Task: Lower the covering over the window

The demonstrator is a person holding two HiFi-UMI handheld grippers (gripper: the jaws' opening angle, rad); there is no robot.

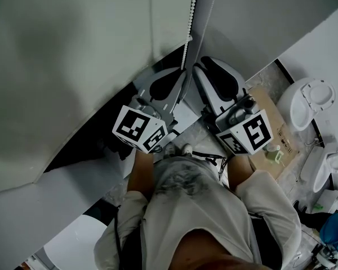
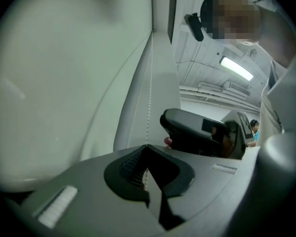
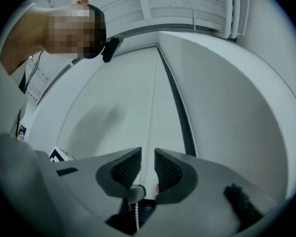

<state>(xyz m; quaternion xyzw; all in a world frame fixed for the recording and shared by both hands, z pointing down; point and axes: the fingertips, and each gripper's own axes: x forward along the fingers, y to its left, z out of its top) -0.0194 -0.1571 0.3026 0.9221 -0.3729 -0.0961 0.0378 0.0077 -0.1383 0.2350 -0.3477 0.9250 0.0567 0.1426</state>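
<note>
A white roller blind [image 1: 73, 66] fills the left of the head view, with its bead chain [image 1: 186, 44] hanging beside it. My left gripper [image 1: 179, 79] is shut on the bead chain [image 2: 149, 107], which runs down into its closed jaws [image 2: 147, 154]. My right gripper [image 1: 203, 65] is just to the right, at about the same height. Its jaws [image 3: 148, 164] stand open with the bead chain [image 3: 149, 112] passing through the gap, and the pads do not press on it. A second strand of chain [image 3: 187, 117] hangs further right. The blind [image 3: 113, 102] lies behind both strands.
A dark window-frame strip [image 3: 180, 112] runs beside the blind. Below on the floor are a cardboard sheet [image 1: 273, 122] and white fixtures [image 1: 310, 100]. The wall [image 1: 270, 16] closes the corner to the right. Another person [image 2: 254, 130] stands far off in the room.
</note>
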